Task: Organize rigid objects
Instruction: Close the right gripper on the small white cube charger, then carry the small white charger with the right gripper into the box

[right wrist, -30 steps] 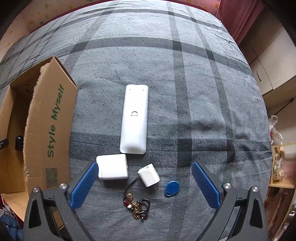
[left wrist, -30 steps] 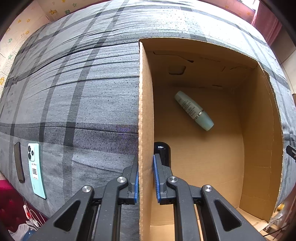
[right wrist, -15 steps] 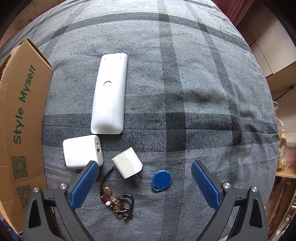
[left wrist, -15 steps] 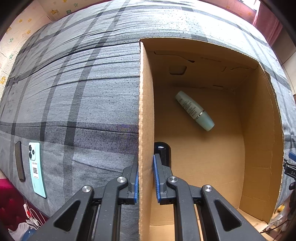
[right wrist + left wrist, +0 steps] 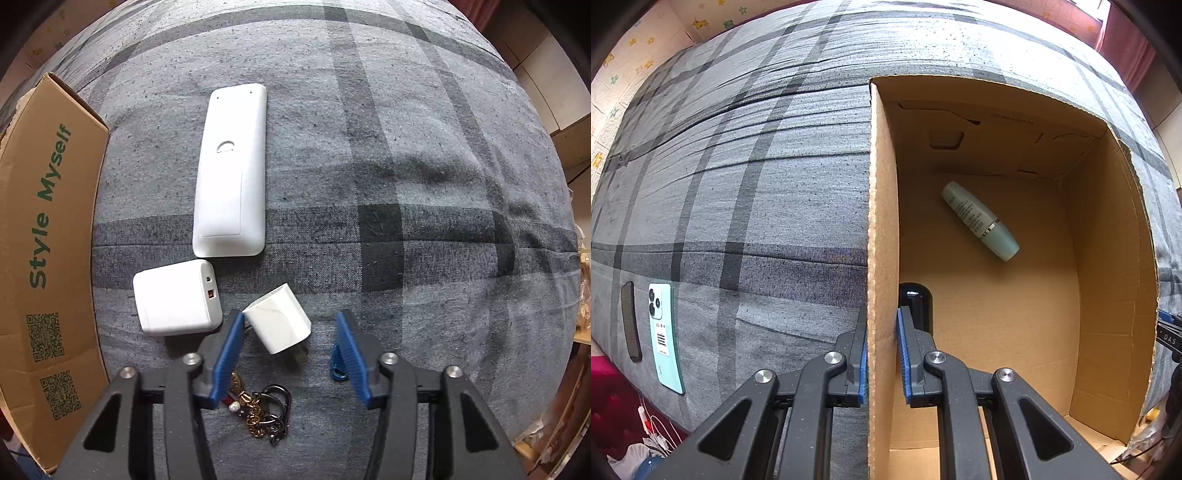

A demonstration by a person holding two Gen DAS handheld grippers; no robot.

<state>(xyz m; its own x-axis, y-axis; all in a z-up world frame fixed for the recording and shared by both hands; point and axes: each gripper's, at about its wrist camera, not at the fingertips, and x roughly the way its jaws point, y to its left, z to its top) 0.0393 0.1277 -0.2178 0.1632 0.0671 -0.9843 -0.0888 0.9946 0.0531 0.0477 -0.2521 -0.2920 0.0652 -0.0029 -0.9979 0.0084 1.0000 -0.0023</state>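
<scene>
Just white, cube-shaped charger plug (image 5: pixel 277 322), prongs at its base

Right gripper (image 5: pixel 290 354), jaws closing, straddles the small white charger (image 5: pixel 279 323), left pad touching.

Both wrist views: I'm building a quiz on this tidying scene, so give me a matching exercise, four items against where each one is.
Items:
1. pale green bottle
2. small white plug cube
3. white remote
4. mint phone

Places:
A. on the blanket, far side of the cardboard wall from the bottle
B. between the right gripper's open jaws
C. lying inside the cardboard box
D. face down beyond the larger white charger

Pairs: 1-C, 2-B, 3-D, 4-A
</scene>
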